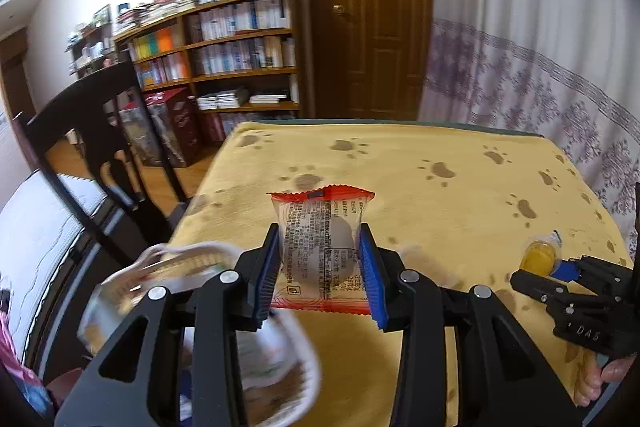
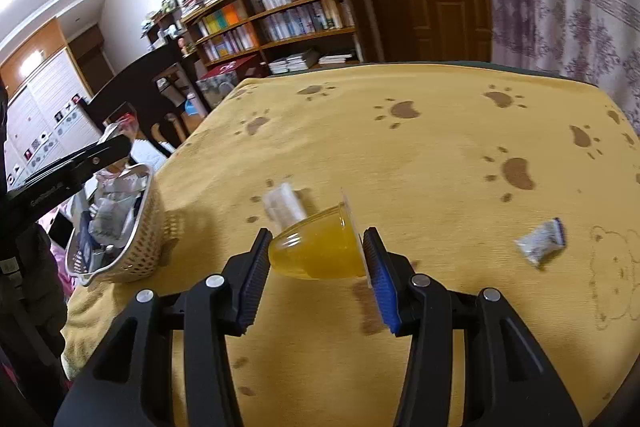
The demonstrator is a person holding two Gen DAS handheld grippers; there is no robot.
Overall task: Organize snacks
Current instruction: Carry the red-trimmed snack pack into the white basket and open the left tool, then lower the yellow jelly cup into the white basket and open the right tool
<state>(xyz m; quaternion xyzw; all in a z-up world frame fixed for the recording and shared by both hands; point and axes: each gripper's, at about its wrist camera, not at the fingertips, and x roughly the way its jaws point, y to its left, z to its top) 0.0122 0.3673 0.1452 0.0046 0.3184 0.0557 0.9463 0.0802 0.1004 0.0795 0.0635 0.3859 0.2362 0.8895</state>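
While the basket point(image 2: 132, 227) of wrappers sits at the table's left edge, the left gripper point(image 1: 320, 259) above it clamps a red-edged snack packet point(image 1: 320, 239). Right gripper point(image 2: 316, 263) squeezes a tilted yellow jelly cup point(image 2: 320, 247) over the paw-print cloth point(image 2: 440, 163). White packet point(image 2: 284, 205) just beyond; small packet point(image 2: 540, 241) lies right.

Two tongs: left point(image 1: 319, 263), right point(image 2: 316, 263). One red-edged packet point(image 1: 320, 247), one jelly cup point(image 2: 320, 247), one basket point(image 2: 140, 251) of wrappers, two loose packets point(image 2: 285, 205) point(image 2: 541, 241) on the worktop point(image 2: 440, 163).
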